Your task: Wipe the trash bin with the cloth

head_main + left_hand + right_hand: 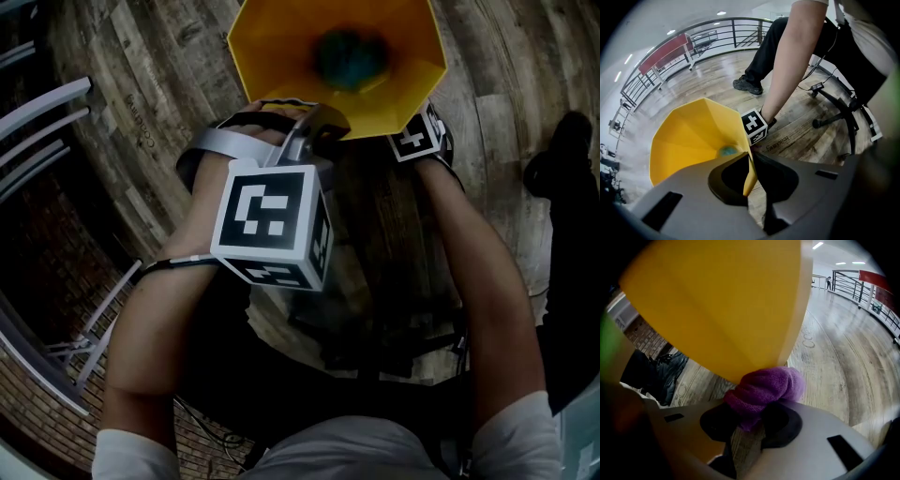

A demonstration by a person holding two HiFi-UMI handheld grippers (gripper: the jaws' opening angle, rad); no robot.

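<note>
The yellow faceted trash bin (281,56) stands on the wood floor, seen from above in the head view, with a teal lump (349,56) at its bottom. My left gripper (752,180) is shut on the near rim of the bin (689,140), the thin wall pinched between its jaws. My right gripper (747,420) is shut on a purple cloth (764,387), and the cloth presses against the bin's outer wall (717,301) low down. In the head view only the right gripper's marker cube (422,136) shows beside the bin; its jaws are hidden.
A metal railing (670,61) and a red table (665,51) stand beyond the bin. An office chair base (834,117) is on the floor behind me. A person's black shoe (562,150) rests right of the bin. Grey rails (37,122) run along the left.
</note>
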